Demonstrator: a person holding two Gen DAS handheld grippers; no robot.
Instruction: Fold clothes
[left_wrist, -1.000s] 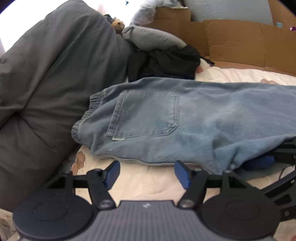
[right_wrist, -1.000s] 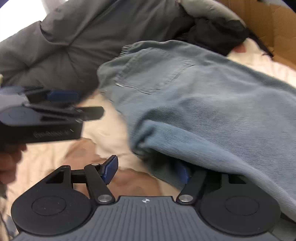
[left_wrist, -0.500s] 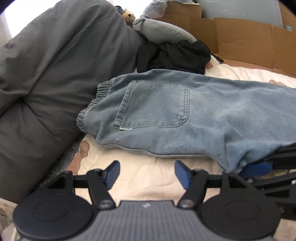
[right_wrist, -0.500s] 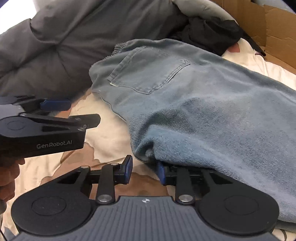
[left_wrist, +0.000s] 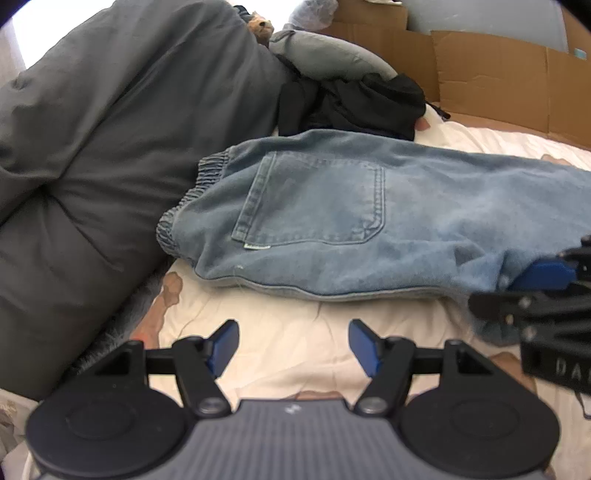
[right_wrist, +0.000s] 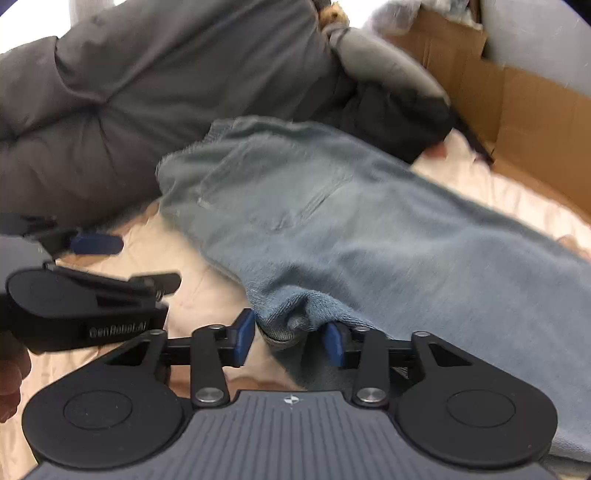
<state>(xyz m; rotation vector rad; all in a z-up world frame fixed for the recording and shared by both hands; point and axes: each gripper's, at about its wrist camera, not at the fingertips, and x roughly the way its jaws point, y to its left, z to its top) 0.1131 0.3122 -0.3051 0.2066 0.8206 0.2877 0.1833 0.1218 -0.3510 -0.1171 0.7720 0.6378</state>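
Observation:
Light blue jeans (left_wrist: 332, 206) lie across the cream bed sheet (left_wrist: 295, 314), elastic waistband to the left and back pocket facing up. My left gripper (left_wrist: 293, 345) hovers open over bare sheet just in front of the jeans' near edge, with nothing between its pads. My right gripper (right_wrist: 290, 338) is at the jeans' (right_wrist: 369, 229) near edge. Its jaws are opening, and a bunched fold of denim sits between the blue pads. The right gripper (left_wrist: 509, 291) shows at the right edge of the left wrist view, and the left gripper (right_wrist: 136, 260) at the left of the right wrist view.
A big dark grey duvet (left_wrist: 110, 147) is heaped along the left. Black garments (left_wrist: 351, 103) and a grey pillow (left_wrist: 325, 59) lie behind the jeans. Flattened cardboard (left_wrist: 498, 74) lines the far right. A person's hand (right_wrist: 11, 376) holds the left gripper.
The right gripper's jaws narrowed, then widened again, and a fold of the jeans' near edge now sits between its pads. The left gripper has stayed open in place.

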